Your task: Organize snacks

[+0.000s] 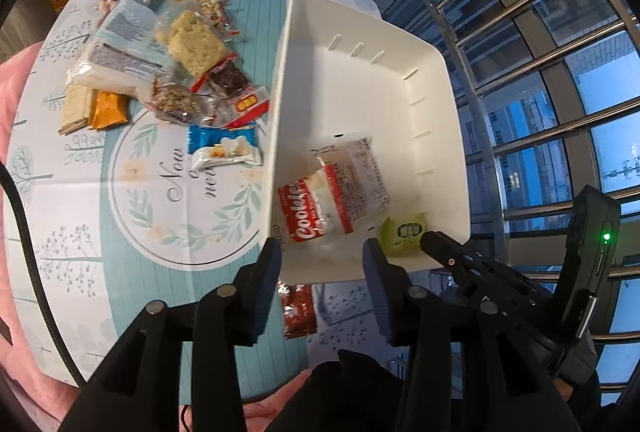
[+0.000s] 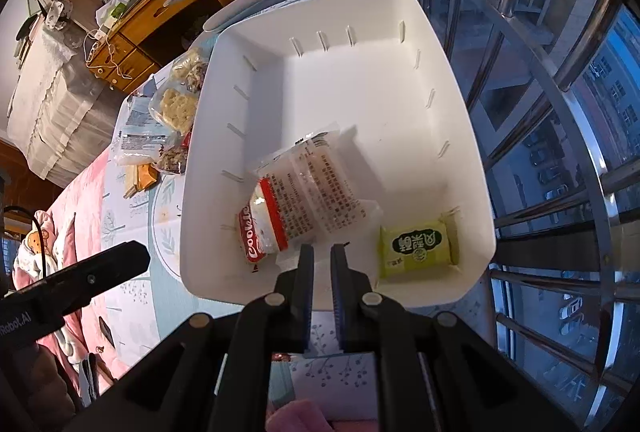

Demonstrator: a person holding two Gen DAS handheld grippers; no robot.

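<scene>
A white bin [image 1: 400,32] [image 2: 460,112] stands at the table's right side. In it lie a red-and-clear cookie packet [image 1: 332,192] [image 2: 304,200] and a small green packet [image 1: 404,232] [image 2: 416,244]. My left gripper [image 1: 322,260] is open and empty, hovering at the bin's near rim above the cookie packet. My right gripper [image 2: 322,252] is shut on the bin's near wall; it shows in the left wrist view [image 1: 452,252] at the bin's near right corner. A pile of wrapped snacks [image 1: 180,72] [image 2: 176,128] lies on the table left of the bin.
The table wears a teal-and-white printed cloth [image 1: 140,232]. A blue-and-white packet [image 1: 224,148] lies beside the bin's left wall. A red sachet [image 1: 298,308] lies under my left gripper. Metal window bars [image 1: 540,32] stand right of the bin. A wooden desk [image 2: 140,32] stands behind.
</scene>
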